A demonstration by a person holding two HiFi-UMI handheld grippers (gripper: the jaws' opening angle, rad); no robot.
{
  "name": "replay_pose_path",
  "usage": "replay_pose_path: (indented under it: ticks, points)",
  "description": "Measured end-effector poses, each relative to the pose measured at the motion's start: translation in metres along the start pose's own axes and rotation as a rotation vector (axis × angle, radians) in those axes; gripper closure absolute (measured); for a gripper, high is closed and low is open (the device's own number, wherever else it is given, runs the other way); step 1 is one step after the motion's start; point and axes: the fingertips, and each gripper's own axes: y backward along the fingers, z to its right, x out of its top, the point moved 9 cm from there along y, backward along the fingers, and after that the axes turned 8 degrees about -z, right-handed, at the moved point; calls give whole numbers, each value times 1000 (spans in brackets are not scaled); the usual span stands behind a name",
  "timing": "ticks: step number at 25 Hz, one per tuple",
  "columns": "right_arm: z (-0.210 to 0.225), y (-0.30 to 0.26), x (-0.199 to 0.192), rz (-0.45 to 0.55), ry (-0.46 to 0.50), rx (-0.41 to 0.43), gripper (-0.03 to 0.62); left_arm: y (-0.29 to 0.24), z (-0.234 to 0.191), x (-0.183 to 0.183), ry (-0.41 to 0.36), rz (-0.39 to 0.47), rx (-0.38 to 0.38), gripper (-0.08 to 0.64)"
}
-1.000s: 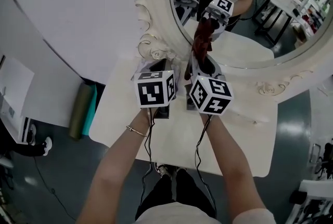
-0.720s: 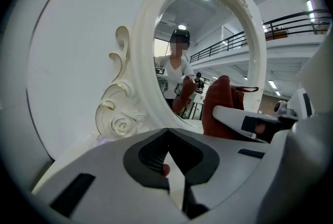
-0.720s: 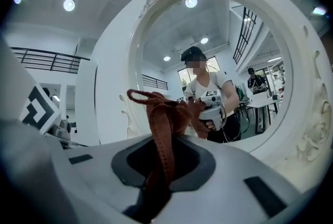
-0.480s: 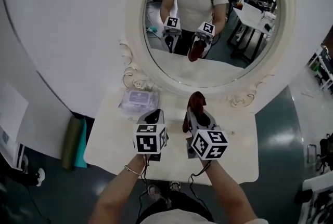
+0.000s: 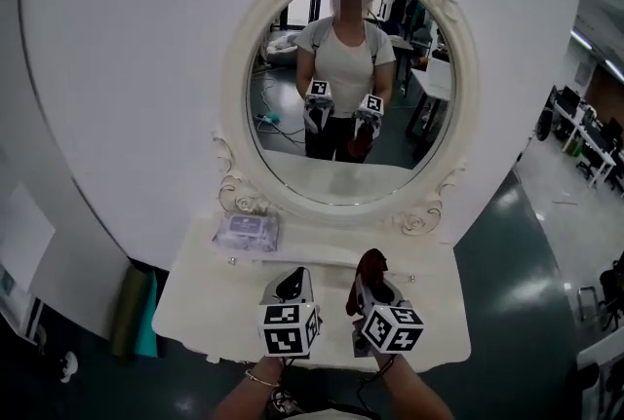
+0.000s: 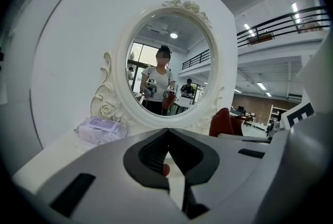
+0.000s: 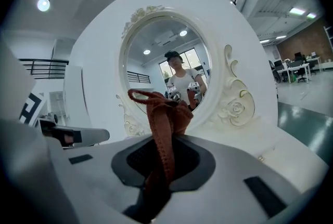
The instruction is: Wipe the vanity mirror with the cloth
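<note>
your right gripper (image 7: 165,141): jaws closed on a rust-red cloth (image 7: 162,114). the cloth is pinched near its middle, stands up in a bunched loop above the tips, and runs down into the throat between them.

your left gripper (image 6: 167,132): jaws together, tips meeting, with no object held.

both grippers hover side by side, near each other, low over the front part of the white vanity table (image 5: 200,301). they point toward the mirror and are well apart from it, so the cloth is clear of the mirror.

the oval vanity mirror (image 5: 336,176) stands upright at the back of the table against a white wall (image 5: 117,67). it sits in an ornate cream frame (image 5: 234,106) with carved roses at the top and at both lower corners. the mirror reflects you, both grippers and the cloth.

a pale lilac packet of wipes (image 5: 246,231) lies on the table just in front of the frame's lower left corner, to the left of your left gripper.
</note>
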Motion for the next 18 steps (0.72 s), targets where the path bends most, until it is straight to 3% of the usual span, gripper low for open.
replay_pose_path:
  ticks: [8, 14, 18]
  points:
    - [17, 49, -11, -19, -2, 77, 529, 22, 44, -35, 44, -42, 53, 557]
    - [20, 68, -16, -19, -15, 91, 529, 32, 59, -44, 11, -58, 58, 557]
    - [14, 76, -14, -28, 32, 89, 531, 38, 61, -42, 6, -45, 59, 557]
